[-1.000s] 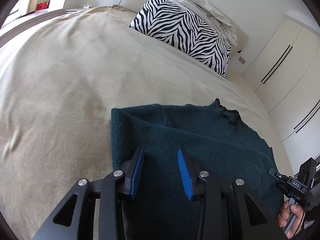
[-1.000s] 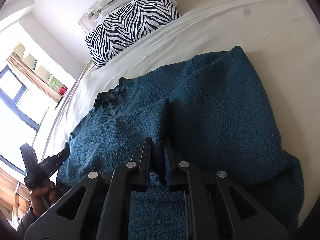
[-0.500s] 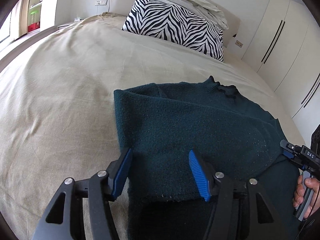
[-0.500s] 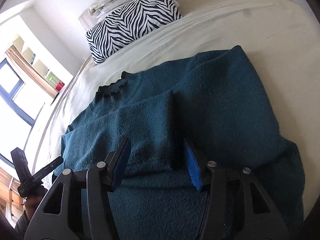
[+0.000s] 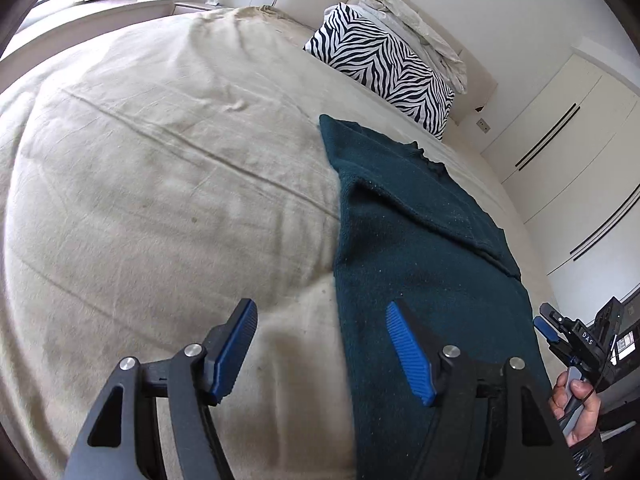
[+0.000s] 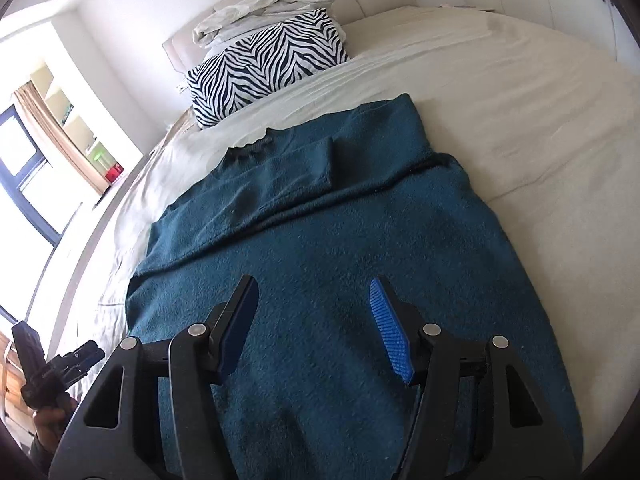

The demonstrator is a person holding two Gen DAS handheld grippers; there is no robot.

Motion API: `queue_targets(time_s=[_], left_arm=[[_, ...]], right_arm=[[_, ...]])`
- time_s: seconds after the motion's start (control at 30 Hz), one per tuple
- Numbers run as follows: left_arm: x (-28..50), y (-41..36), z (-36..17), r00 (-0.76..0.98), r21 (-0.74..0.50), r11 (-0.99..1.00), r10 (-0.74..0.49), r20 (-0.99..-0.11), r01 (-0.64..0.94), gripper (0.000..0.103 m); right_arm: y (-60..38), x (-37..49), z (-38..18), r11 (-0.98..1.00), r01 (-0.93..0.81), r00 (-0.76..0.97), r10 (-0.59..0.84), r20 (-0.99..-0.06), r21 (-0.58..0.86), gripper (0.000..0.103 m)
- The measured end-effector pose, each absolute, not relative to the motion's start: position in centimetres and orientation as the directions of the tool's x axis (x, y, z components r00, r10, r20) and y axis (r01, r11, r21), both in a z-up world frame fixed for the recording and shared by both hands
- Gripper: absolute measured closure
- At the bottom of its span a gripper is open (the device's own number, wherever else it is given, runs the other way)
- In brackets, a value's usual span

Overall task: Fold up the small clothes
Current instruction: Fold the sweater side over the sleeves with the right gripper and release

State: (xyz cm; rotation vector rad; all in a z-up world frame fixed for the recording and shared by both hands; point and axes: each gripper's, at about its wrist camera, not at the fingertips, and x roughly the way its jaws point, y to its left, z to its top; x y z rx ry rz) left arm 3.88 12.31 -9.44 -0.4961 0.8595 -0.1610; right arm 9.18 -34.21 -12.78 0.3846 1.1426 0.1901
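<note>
A dark teal knitted sweater (image 6: 340, 240) lies flat on the bed, collar toward the pillows, with both sleeves folded in across the chest. It also shows in the left wrist view (image 5: 420, 248). My left gripper (image 5: 320, 328) is open and empty, above the sweater's left edge near the hem, straddling cloth and sheet. My right gripper (image 6: 312, 304) is open and empty, above the sweater's lower middle. The right gripper also shows at the far right of the left wrist view (image 5: 560, 332), and the left gripper at the lower left of the right wrist view (image 6: 80, 360).
The beige bed sheet (image 5: 160, 184) spreads wide to the left of the sweater. A zebra-striped pillow (image 6: 264, 68) with crumpled white bedding (image 6: 264, 8) on top lies at the headboard. White wardrobe doors (image 5: 568, 148) stand to the right, a window (image 6: 24, 160) to the left.
Both grippers have pulled back toward the hem and opened wider. The right gripper, shut on the sleeve a second ago, has let it go; the sleeve lies folded across the chest.
</note>
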Motion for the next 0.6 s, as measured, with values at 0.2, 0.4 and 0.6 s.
queue_targets(time_s=[0.2,0.4,0.6], left_arm=[[0.2,15.4,-7.3,0.708,-0.494,0.867,-0.306,-0.637,-0.069,0.030],[-1.4,17.3,-4.9,0.764,-0.500,0.863,-0.278,-0.583,-0.068,0.023],[-1.8,16.5,-5.8,0.747,-0.491,0.870,-0.293,-0.596,-0.050,0.023]], right_arm=[[-28.7,8.5,-12.3,0.924,-0.015,0.408,0.354,-0.842,0.381,0.046],[-24.7,7.1,-10.9,0.930,-0.056,0.401,0.353,-0.845,0.362,0.046],[-21.3,1.9,-12.6,0.920,-0.078,0.317,0.388,-0.866,0.383,0.046]])
